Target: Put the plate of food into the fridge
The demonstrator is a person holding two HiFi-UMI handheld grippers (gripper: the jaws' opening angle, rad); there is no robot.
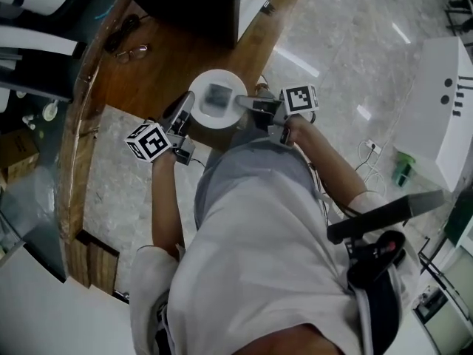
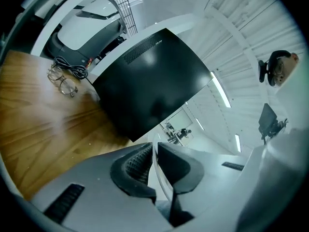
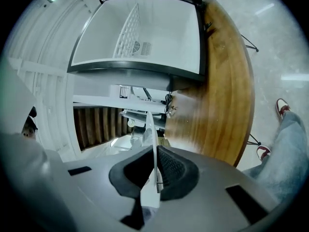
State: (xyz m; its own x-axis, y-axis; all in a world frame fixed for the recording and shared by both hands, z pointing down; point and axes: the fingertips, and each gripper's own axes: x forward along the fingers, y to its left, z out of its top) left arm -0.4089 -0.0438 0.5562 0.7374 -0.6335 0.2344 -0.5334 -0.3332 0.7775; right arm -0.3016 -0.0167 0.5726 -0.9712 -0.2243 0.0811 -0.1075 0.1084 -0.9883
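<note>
A white plate [image 1: 216,95] with a greyish piece of food on it hangs above the wooden table [image 1: 159,69], held from both sides. My left gripper [image 1: 186,108] is shut on its left rim. In the left gripper view the thin rim [image 2: 159,175] runs between the left gripper's [image 2: 153,153] pads. My right gripper [image 1: 244,102] is shut on the opposite rim [image 3: 150,129], pinched between the right gripper's [image 3: 155,161] pads. The black fridge [image 1: 185,6] stands on the table just beyond the plate. Its white inside [image 3: 145,33] shows open in the right gripper view.
A pair of glasses [image 1: 131,50] and a coiled black cable [image 2: 70,66] lie on the table left of the fridge. The table's curved edge [image 3: 244,81] runs on the right, with the person's shoes [image 3: 282,108] on the pale floor beside it.
</note>
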